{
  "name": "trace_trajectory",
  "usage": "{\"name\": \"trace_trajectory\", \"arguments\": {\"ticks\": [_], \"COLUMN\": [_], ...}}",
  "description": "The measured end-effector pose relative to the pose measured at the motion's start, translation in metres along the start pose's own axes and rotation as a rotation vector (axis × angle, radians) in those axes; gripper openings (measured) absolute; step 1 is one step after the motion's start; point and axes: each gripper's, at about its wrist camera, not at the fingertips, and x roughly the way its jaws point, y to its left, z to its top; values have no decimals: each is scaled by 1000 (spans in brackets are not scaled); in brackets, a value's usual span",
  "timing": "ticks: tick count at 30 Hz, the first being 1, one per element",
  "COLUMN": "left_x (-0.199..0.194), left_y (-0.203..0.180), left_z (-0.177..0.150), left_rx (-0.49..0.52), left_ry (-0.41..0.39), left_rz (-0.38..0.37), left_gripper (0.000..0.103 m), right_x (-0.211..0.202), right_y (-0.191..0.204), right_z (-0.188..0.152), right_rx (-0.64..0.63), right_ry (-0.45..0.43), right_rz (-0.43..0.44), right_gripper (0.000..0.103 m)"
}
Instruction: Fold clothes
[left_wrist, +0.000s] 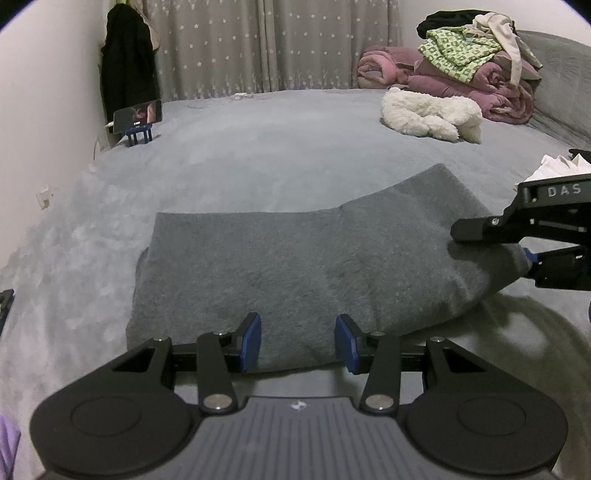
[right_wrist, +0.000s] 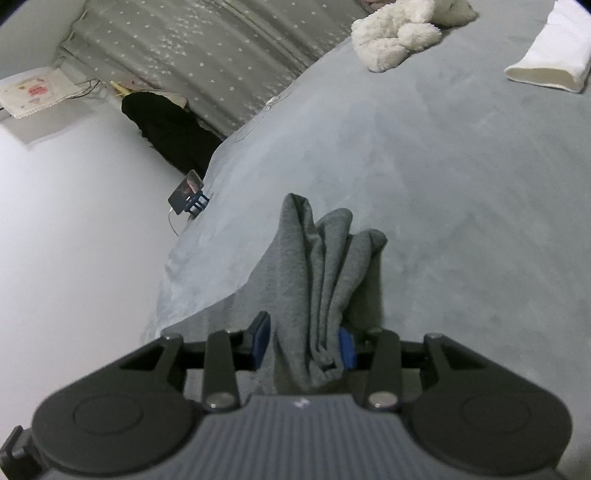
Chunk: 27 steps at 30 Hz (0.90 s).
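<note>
Left gripper (left_wrist: 297, 341) spread, empty, the grey garment (left_wrist: 295, 273) on the bed (left_wrist: 258, 147) just ahead of its tips. Right gripper (right_wrist: 304, 345) pinches the bunched right edge. Judged mid-fold; next: carry that edge leftward across.

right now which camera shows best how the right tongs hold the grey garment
The right wrist view: the grey garment is bunched in folds between the right tongs. The left wrist view shows those tongs only side-on at the garment's right edge.
</note>
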Motion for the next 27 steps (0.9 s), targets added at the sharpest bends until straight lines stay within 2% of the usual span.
{"name": "trace_trajectory", "arguments": {"ticks": [5, 9, 13, 18, 24, 27], "left_x": [1, 2, 7, 8, 9, 9], "left_y": [-3, -14, -10, -17, -14, -15], "left_z": [2, 0, 4, 0, 0, 0], "left_rx": [-7, 49, 17, 44, 16, 15], "left_ry": [-29, -53, -51, -48, -40, -40], "left_rz": [-34, -22, -20, 6, -6, -3], "left_gripper": [44, 44, 45, 46, 47, 47], "right_x": [1, 0, -3, -4, 8, 9], "right_y": [0, -7, -10, -2, -10, -9], "right_z": [1, 1, 1, 1, 0, -1], "right_rx": [2, 56, 99, 81, 102, 107], "right_ry": [26, 51, 31, -3, 49, 47], "right_rz": [-11, -19, 11, 55, -14, 10], "right_gripper": [41, 41, 41, 42, 44, 47]}}
